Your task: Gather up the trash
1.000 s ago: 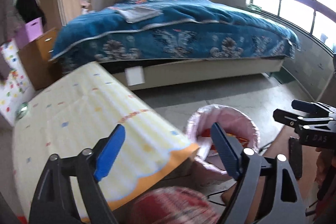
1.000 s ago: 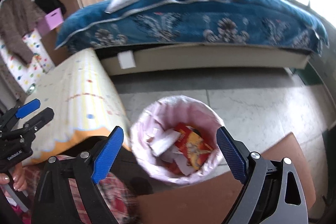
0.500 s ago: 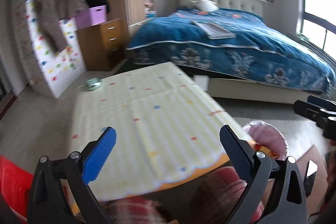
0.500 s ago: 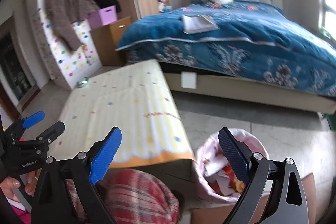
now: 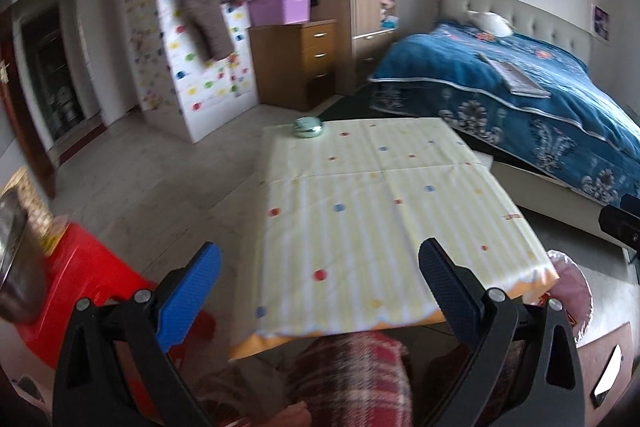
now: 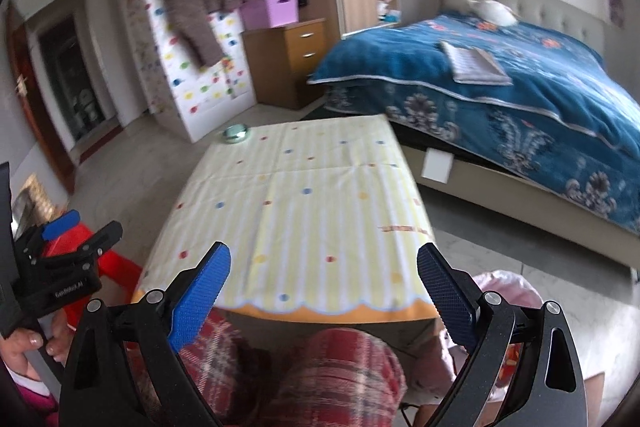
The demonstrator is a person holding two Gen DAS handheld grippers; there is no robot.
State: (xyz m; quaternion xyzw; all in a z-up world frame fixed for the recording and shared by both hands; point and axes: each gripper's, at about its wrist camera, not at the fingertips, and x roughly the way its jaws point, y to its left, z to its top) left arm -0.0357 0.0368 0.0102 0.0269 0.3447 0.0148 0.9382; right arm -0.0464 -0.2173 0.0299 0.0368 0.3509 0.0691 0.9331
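Trash bin (image 6: 506,285), lined with a pink bag, sits on the floor at the near right corner of our low table (image 6: 296,211), mostly hidden behind the right gripper's finger. Our left gripper (image 5: 320,287) and right gripper (image 6: 324,279) both hover above the table's near edge, jaws spread wide with nothing between the blue pads. On the table's yellow spotted cloth (image 5: 380,211) we see only a small green round dish (image 5: 307,127) at the far left corner, with the blue bed (image 6: 520,83) beyond.

Bowl (image 5: 307,127) on table (image 5: 384,211) far corner; bin (image 6: 508,291) right; bed (image 5: 520,95) behind.
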